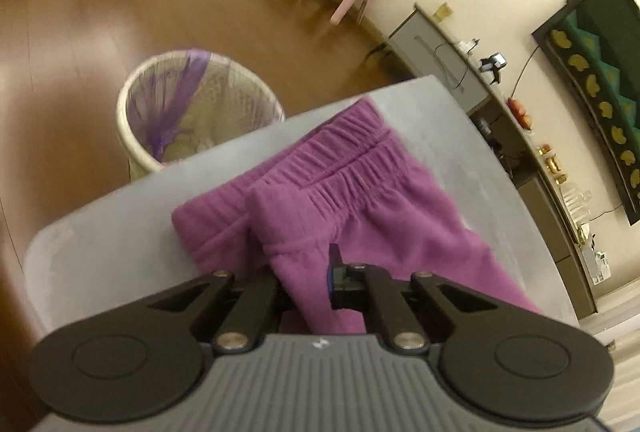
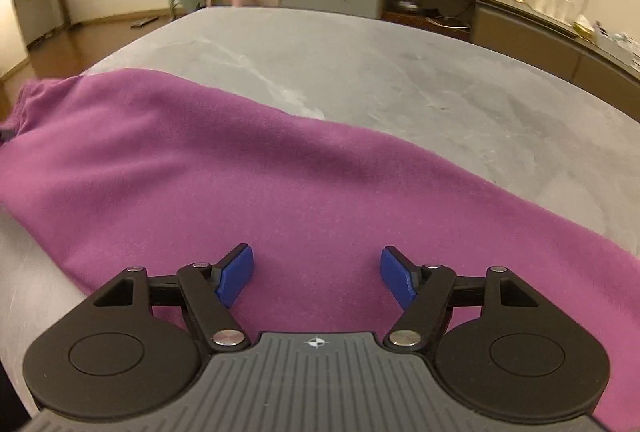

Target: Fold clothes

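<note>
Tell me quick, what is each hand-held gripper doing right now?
Left hand-held gripper: shut on a fold of the purple fleece trousers.
Right hand-held gripper: open, holding nothing, just above the trousers.

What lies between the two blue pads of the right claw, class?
Only purple trousers fabric: in the right wrist view the right claw stands open above the cloth, nothing else between its pads.

Left tongs (image 1: 310, 282) apparently clamp purple trousers (image 1: 320, 192).
</note>
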